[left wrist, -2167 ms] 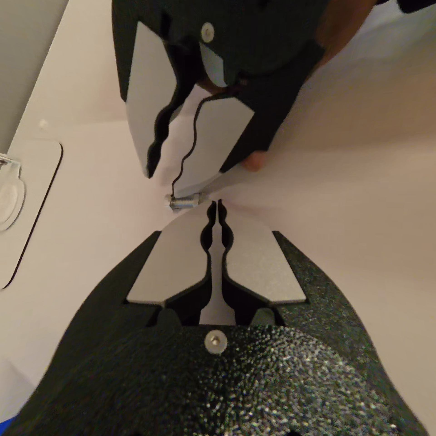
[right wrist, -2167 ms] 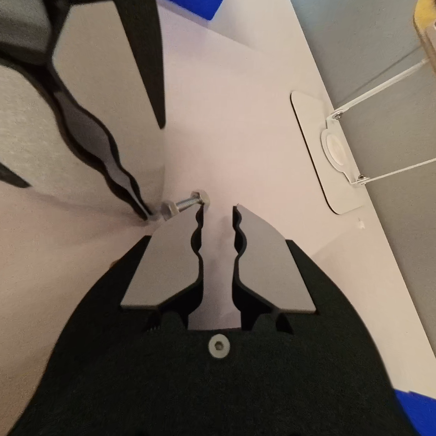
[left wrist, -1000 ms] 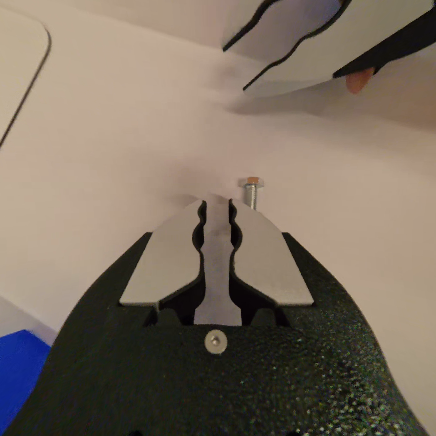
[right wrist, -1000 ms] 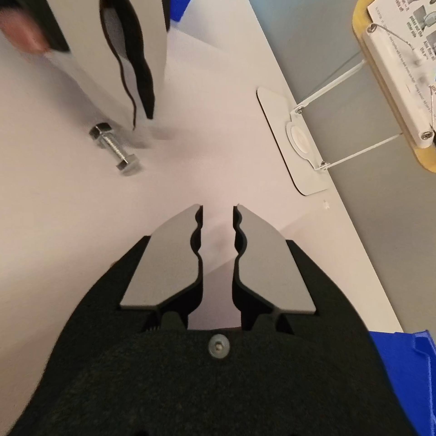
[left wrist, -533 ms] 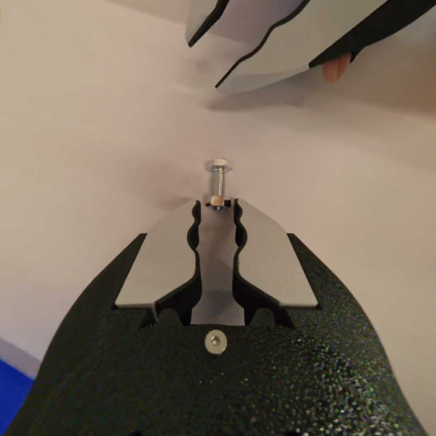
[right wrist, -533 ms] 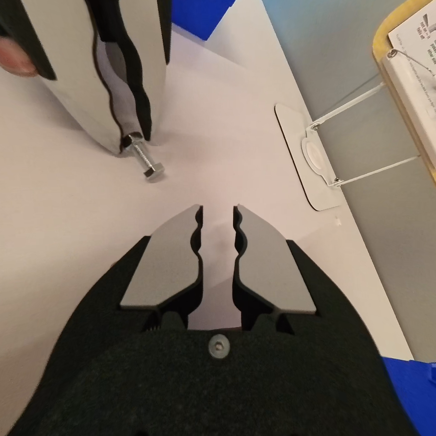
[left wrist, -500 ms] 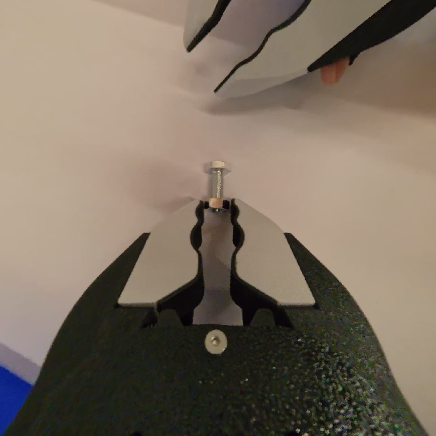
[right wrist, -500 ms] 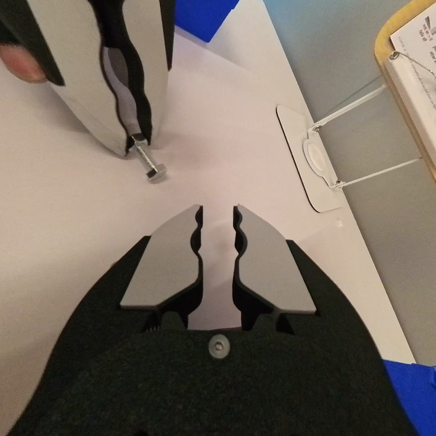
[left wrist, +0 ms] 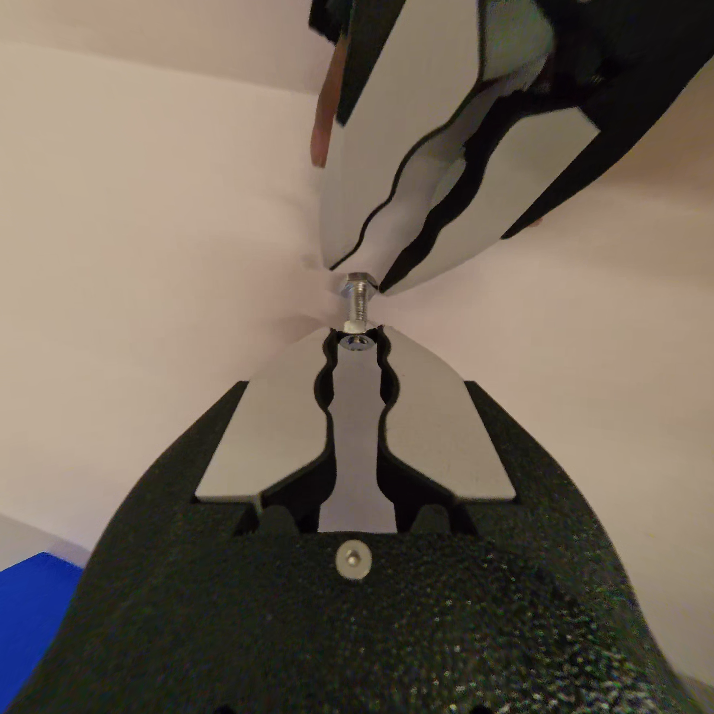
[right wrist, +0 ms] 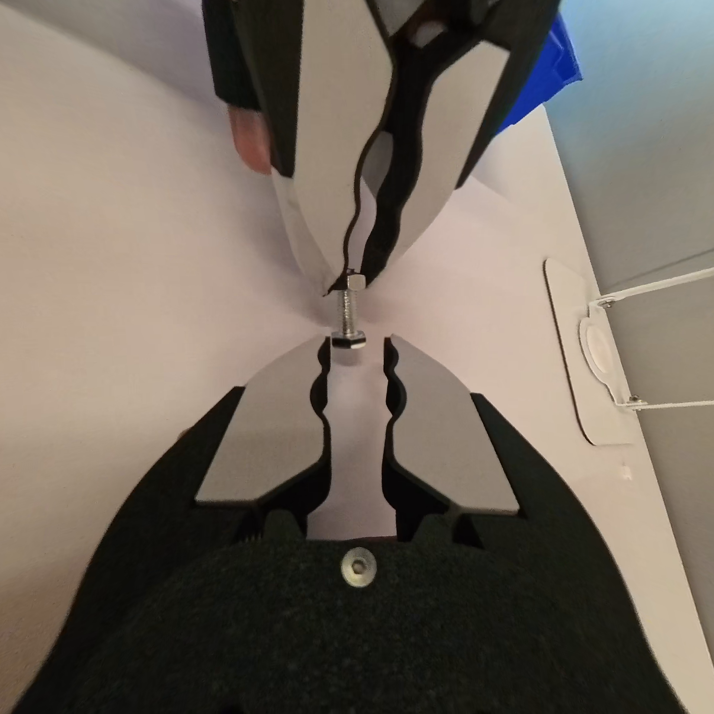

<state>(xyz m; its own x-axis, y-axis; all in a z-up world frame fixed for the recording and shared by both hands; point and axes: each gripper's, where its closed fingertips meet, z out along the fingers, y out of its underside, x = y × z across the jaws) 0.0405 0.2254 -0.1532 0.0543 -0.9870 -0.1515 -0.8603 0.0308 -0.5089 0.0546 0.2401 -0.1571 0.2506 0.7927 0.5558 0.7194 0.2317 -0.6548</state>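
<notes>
Small, stiff, slippery silver steel bolt (left wrist: 356,305): left gripper (left wrist: 354,340) clamps its nut end; right gripper (right wrist: 357,342) open around the hex head.

A pale, plain worktop (right wrist: 116,270) fills both views. In the right wrist view its edge runs down the right side of the frame, against a grey surface beyond. Near that edge, at middle right, a flat white rounded plate (right wrist: 572,386) lies on the worktop, carrying a clear bracket with thin rods. A blue object (right wrist: 556,65) sits at upper right; another blue patch (left wrist: 31,602) shows at lower left of the left wrist view.
</notes>
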